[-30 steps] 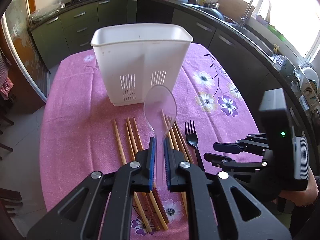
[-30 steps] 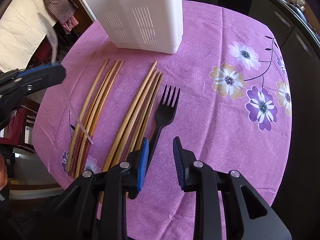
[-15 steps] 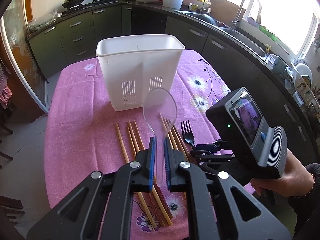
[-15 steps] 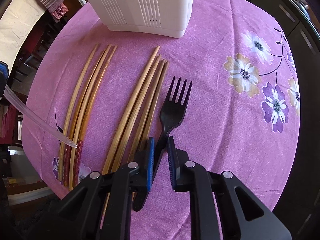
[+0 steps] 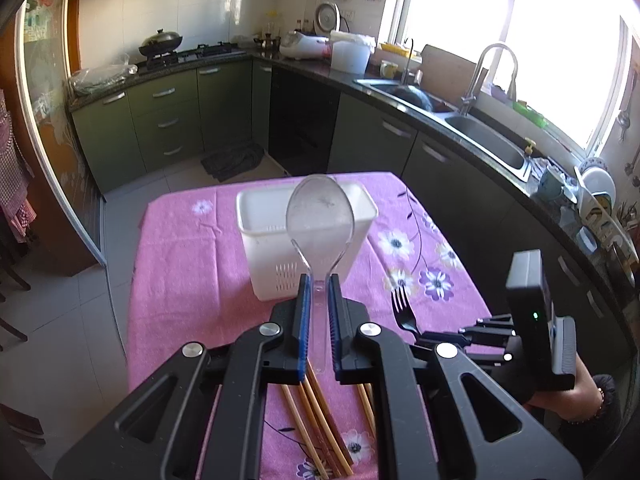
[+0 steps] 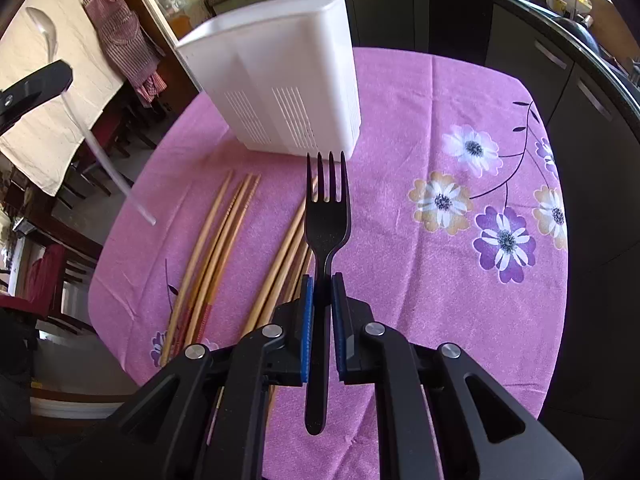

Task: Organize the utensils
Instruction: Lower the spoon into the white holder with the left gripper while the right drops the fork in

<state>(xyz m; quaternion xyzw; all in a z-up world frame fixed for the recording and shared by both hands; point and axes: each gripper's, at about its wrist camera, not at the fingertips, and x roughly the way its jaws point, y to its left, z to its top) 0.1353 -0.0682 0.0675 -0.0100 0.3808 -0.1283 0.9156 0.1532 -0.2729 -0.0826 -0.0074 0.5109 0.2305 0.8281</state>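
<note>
My left gripper [image 5: 318, 284] is shut on the handle of a clear plastic spoon [image 5: 320, 220], held upright above the table, bowl up, in front of the white utensil holder [image 5: 260, 236]. The spoon also shows at the far left of the right wrist view [image 6: 46, 34]. My right gripper [image 6: 322, 284] is shut on a black plastic fork [image 6: 326, 216], lifted off the cloth with tines pointing at the holder [image 6: 280, 76]. The fork [image 5: 402, 312] and right gripper [image 5: 448, 336] show at the right of the left wrist view. Several wooden chopsticks [image 6: 216, 248] lie on the cloth.
The table has a pink flowered cloth [image 6: 440, 152]. Dark kitchen cabinets [image 5: 168, 120] and a counter with a sink [image 5: 480, 136] run behind and to the right. Chairs [image 6: 40, 280] stand at the left past the table edge.
My right gripper closed on the fork and lifted it off the cloth. My left gripper rose and pulled back with the spoon, so the holder now looks lower and farther.
</note>
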